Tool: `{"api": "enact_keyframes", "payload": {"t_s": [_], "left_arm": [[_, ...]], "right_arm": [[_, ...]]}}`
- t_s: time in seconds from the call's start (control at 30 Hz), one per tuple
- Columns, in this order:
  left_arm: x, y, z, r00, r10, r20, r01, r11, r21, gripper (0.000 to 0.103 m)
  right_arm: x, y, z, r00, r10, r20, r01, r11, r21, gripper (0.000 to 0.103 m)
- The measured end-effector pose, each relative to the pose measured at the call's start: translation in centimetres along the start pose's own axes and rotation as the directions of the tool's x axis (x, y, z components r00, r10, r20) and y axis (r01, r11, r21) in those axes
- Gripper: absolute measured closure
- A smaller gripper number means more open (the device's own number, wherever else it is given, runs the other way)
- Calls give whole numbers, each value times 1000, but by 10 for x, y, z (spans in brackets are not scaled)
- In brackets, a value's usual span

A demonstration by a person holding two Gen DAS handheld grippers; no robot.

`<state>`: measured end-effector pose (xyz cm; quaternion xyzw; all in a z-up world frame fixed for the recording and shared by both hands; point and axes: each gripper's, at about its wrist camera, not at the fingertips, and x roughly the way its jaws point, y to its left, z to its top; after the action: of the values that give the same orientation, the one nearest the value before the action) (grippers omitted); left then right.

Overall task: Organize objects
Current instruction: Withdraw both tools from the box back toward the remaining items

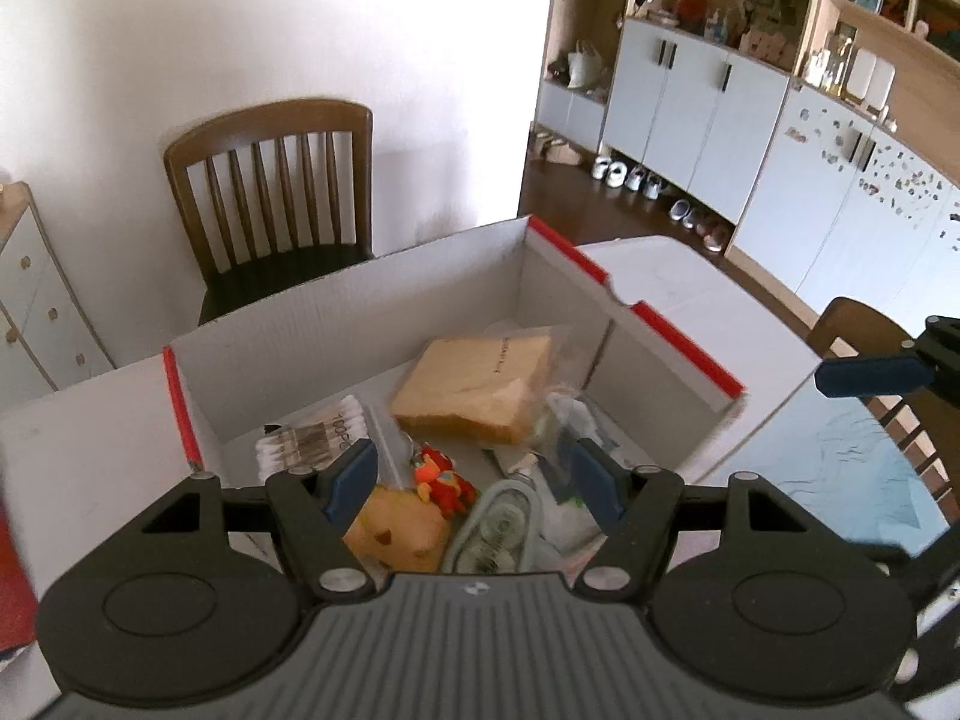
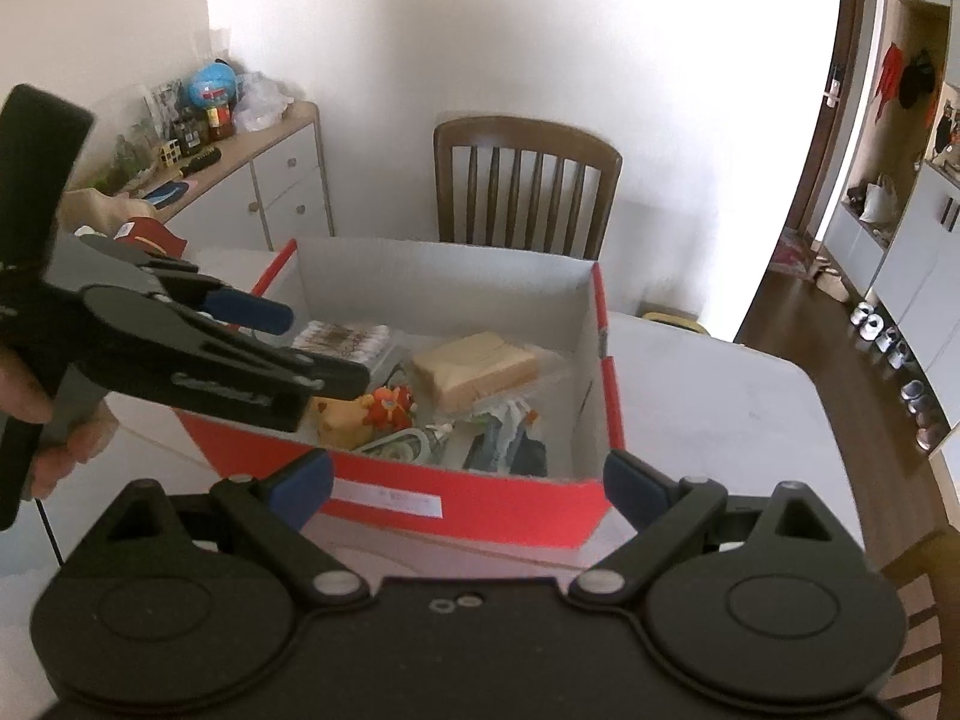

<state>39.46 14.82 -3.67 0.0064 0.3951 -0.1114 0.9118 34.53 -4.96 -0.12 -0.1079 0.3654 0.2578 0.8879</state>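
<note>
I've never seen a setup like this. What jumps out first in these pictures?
The red-and-white cardboard box open on the white table, holding a bagged tan sandwich-like block, a pack of cotton swabs and a small orange toy. Both black claws are open and empty: the left claw hangs over the box, the right claw faces its red front.

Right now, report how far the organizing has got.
Mostly done, by the look of it. The red-and-white cardboard box already holds a pack of cotton swabs, a bagged tan sandwich-like block, a yellow plush toy and an orange figurine. Nothing is in hand: the left gripper hovers open over the box, and the right gripper is open in front of it. The table shows nothing loose left.
</note>
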Motion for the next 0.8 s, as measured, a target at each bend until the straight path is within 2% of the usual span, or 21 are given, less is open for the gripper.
{"api": "enact_keyframes", "payload": {"t_s": [0.43,0.8], "left_arm": [[-70,-29,-38,998,-15,65,15,1000,-6,33],[-102,-63,-89,997,-34,62,33,999,11,33]], "right_arm": [[-45,-4,-33,1000,30,9,-30,999,-20,6],[-70,-10,-70,999,40,9,-40,999,-35,6]]}}
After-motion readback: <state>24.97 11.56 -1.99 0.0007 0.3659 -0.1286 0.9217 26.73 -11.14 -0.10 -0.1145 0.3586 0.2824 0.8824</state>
